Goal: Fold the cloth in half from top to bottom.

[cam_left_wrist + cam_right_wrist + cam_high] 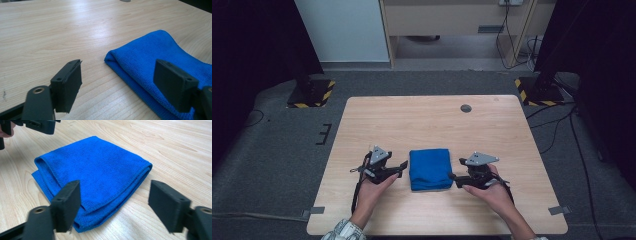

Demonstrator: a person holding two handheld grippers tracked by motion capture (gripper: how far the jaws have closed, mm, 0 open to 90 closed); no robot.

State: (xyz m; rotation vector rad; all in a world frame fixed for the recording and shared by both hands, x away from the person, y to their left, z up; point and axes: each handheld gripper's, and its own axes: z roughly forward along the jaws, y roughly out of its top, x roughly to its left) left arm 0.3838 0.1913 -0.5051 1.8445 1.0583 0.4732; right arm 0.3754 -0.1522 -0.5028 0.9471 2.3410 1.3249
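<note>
A: So where does the folded blue microfibre cloth (pixel 430 169) lie?

B: Flat on the wooden desk (pixel 432 120), toward the person's side, between the two grippers. It is folded into a thick, near-square pad, with its layered edges showing in the right gripper view.

A: And the left gripper (pixel 403 166)?

B: Just beside the cloth's left edge. Its fingers (pixel 67 86) stand apart with nothing clamped; in its own view one finger hangs over bare wood and the other sits in front of the cloth.

A: The right gripper (pixel 453 178)?

B: Just at the cloth's right edge, near its nearer corner. Its fingers (pixel 67 203) are spread wide too, pressing on nothing, with the cloth lying ahead of them

A: Anything else on the desk?

B: A small round grey cap (pixel 466 108) near the far edge
</note>
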